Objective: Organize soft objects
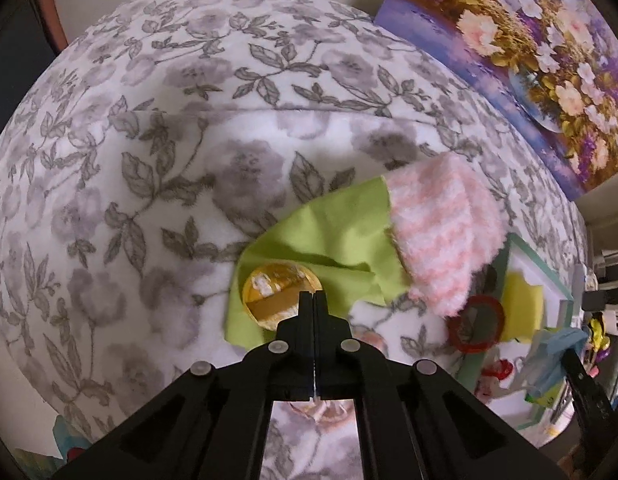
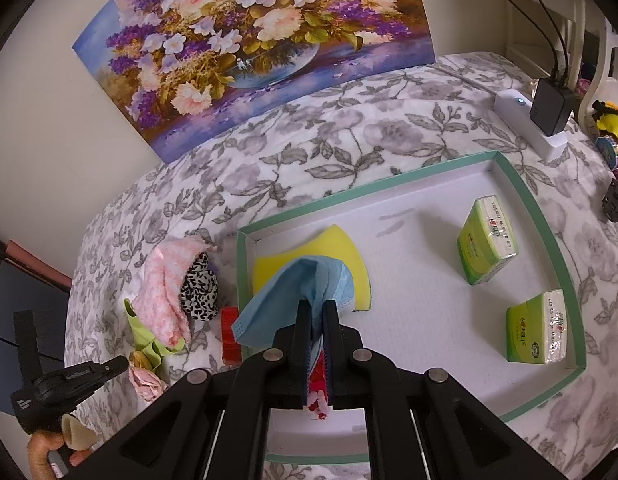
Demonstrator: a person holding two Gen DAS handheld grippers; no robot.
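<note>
Black and pressed together with no gap between its jaws, the left tool (image 1: 313, 296) points steeply down at a round gold foil-wrapped disc (image 1: 275, 294), its tips at the disc's edge; whether they pinch the foil cannot be told. That disc lies on a crumpled lime-green cloth (image 1: 329, 236) spread over the grey-and-white floral fleece blanket (image 1: 149, 160) of the bed. A fluffy pink-and-white striped sock (image 1: 441, 236) overlaps the cloth's right side. Further right, a red ring (image 1: 475, 326) lies near a yellow sponge (image 1: 523, 304). A canvas painting of flowers (image 1: 529, 48) leans at the far edge.

From the right wrist, the right tool (image 2: 316, 306) is clamped on a light-blue pleated face mask (image 2: 289, 300), which hangs over the curved yellow sponge (image 2: 309, 252) inside a shallow white cardboard tray with a teal rim (image 2: 549, 248). 2 green tissue packs (image 2: 487, 240) (image 2: 535, 328) sit in the tray's right half. Left of the tray lie the pink sock (image 2: 161, 292), a black-and-white leopard-print fabric piece (image 2: 199, 292) touching it, the green cloth (image 2: 143, 338) and a red object (image 2: 231, 336) just beside the tray wall. At lower left, a hand (image 2: 49, 454) grips the left tool (image 2: 113, 366).
</note>
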